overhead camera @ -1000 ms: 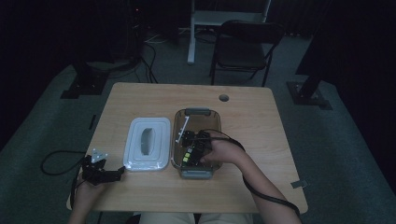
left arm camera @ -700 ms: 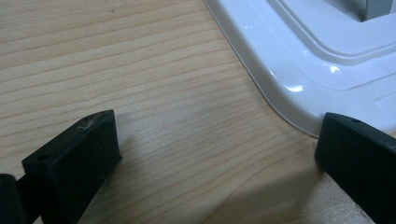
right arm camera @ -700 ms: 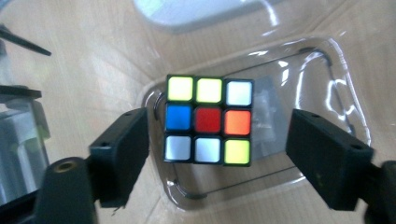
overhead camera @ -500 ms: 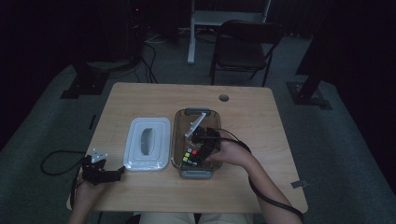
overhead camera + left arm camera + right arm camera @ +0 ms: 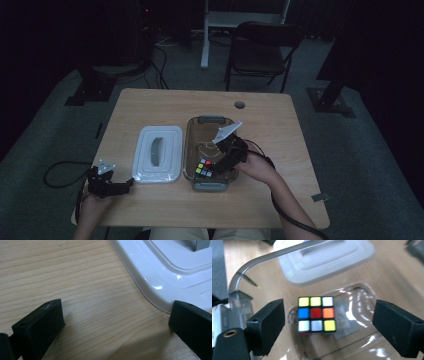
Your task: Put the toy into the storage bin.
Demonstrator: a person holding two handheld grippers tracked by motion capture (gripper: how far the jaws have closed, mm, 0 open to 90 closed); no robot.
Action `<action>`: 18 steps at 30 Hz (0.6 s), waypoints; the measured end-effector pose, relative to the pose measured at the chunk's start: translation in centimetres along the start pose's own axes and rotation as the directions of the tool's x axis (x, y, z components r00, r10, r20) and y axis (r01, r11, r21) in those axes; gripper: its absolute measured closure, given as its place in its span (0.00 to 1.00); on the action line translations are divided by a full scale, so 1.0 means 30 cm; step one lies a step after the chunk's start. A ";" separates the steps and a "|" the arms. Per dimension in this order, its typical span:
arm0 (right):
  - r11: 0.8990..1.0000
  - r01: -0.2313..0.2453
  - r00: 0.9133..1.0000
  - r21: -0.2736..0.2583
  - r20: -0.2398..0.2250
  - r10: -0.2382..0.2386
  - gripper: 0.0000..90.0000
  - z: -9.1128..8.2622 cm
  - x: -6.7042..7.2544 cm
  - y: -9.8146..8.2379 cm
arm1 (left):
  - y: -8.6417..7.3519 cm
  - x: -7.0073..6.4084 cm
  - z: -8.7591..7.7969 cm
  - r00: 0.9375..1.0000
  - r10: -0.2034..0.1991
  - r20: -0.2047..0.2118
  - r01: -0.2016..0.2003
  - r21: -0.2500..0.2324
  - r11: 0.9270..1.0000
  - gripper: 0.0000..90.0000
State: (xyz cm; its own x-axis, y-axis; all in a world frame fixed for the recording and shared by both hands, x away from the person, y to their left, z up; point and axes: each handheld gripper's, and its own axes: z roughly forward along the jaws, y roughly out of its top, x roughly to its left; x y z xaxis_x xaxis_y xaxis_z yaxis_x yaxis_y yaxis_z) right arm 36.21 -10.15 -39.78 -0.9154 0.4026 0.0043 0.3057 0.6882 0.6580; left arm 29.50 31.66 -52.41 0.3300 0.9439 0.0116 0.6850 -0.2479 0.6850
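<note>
Wooden desk (image 5: 150, 220) first, with a clear container (image 5: 191, 131) sitting mid-desk. White lid (image 5: 159, 152) lies flat just beside the container. Right gripper (image 5: 223, 161) hangs over the container's near end, fingers just spread wide, gripping nothing. Left gripper (image 5: 120, 186) rests beyond the lid's near corner, fingers apart, empty too. Cube (image 5: 316, 314) sits inside the container, on its floor.
</note>
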 end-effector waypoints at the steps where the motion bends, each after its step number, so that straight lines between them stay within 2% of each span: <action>1: 1.000 -0.004 1.000 -0.018 0.008 0.004 0.12 -0.006 -0.003 -0.005 | 0.000 0.000 0.000 1.000 0.000 0.000 0.000 0.000 1.000 0.01; 2: 0.999 -0.001 1.000 -0.044 0.023 0.002 0.12 -0.013 -0.006 -0.011 | 0.000 0.000 0.000 1.000 0.000 0.000 0.000 0.000 1.000 0.01; 4: 0.997 -0.024 1.000 -0.079 0.014 0.025 0.12 -0.028 -0.014 -0.022 | 0.000 0.000 0.000 1.000 0.000 0.000 0.000 0.000 1.000 0.01; 6: 0.993 -0.030 0.999 -0.118 0.041 0.035 0.12 -0.043 -0.020 -0.032 | 0.000 0.000 0.000 1.000 0.000 0.000 0.000 0.000 1.000 0.01; 8: 0.990 -0.046 0.999 -0.136 0.022 0.050 0.12 -0.057 -0.032 -0.043 | 0.000 0.000 0.000 1.000 0.000 0.000 0.000 0.000 1.000 0.01; 10: 0.984 -0.047 0.997 -0.170 0.050 0.056 0.12 -0.071 -0.036 -0.055 | 0.000 0.000 0.000 1.000 0.000 0.000 0.000 -0.001 1.000 0.01; 11: 0.983 -0.054 0.997 -0.178 0.042 0.062 0.12 -0.079 -0.042 -0.062 | 0.000 0.000 0.000 1.000 0.000 0.000 0.000 0.000 1.000 0.01; 13: 0.975 -0.059 0.995 -0.215 0.061 0.074 0.12 -0.093 -0.046 -0.076 | 0.000 0.000 0.000 1.000 0.000 0.000 0.000 0.000 1.000 0.01; 18: 0.957 -0.088 0.993 -0.278 0.057 0.108 0.12 -0.126 -0.058 -0.108 | 0.000 0.000 0.000 1.000 0.000 0.000 0.000 -0.001 1.000 0.01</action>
State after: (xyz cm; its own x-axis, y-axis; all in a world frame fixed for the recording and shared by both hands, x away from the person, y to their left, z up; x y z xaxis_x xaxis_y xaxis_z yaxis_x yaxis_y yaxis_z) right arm 35.81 -15.37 -39.08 -0.8606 0.5082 0.0322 0.3002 0.4554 0.8382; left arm 29.50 31.66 -52.41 0.3301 0.9439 0.0117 0.6847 -0.2479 0.6854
